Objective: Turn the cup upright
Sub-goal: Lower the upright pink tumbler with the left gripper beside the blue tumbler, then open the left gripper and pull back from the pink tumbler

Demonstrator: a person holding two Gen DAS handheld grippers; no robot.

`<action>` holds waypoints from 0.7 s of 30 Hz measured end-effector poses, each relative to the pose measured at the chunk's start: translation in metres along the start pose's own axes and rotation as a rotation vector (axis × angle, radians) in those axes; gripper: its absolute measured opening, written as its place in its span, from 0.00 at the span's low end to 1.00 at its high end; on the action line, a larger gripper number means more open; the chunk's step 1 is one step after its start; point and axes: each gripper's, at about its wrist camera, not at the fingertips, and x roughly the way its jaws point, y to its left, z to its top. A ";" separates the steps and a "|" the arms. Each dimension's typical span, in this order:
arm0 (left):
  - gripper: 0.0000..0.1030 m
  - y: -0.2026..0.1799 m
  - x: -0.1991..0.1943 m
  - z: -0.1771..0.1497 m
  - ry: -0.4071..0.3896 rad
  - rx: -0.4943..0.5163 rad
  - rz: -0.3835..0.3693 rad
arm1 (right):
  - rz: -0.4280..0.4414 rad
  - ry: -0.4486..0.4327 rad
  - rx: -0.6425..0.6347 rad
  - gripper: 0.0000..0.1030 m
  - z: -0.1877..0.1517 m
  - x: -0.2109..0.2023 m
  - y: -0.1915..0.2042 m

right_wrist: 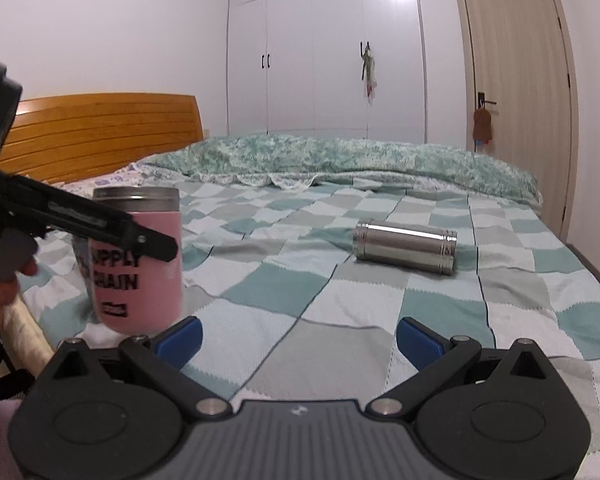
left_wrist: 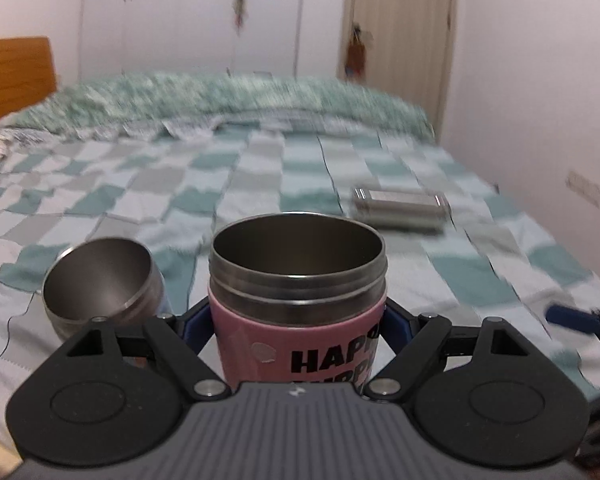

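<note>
A pink steel cup (left_wrist: 295, 312) with black lettering stands upright, mouth up, between the jaws of my left gripper (left_wrist: 295, 320), which is shut on its sides. In the right wrist view the same cup (right_wrist: 139, 264) is at the left, held just above or on the checked bedspread (right_wrist: 300, 280) by the left gripper (right_wrist: 99, 224). My right gripper (right_wrist: 297, 336) is open and empty, low over the bed, to the right of the cup.
A steel cylinder (right_wrist: 406, 246) lies on its side mid-bed; it also shows in the left wrist view (left_wrist: 400, 208). A small steel bowl-shaped cup (left_wrist: 103, 284) lies tilted left of the pink cup. Headboard (right_wrist: 99, 132), wardrobe and door stand behind.
</note>
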 end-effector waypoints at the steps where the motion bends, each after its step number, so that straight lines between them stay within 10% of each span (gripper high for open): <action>1: 0.82 0.003 0.002 -0.003 -0.038 -0.003 0.002 | -0.006 -0.004 0.003 1.00 0.001 0.002 0.001; 16: 0.88 0.003 0.023 -0.039 -0.116 0.074 0.037 | -0.052 -0.015 0.016 1.00 0.001 0.024 0.008; 21: 1.00 0.003 -0.014 -0.042 -0.277 0.039 -0.035 | -0.059 -0.042 0.016 1.00 0.003 0.013 0.011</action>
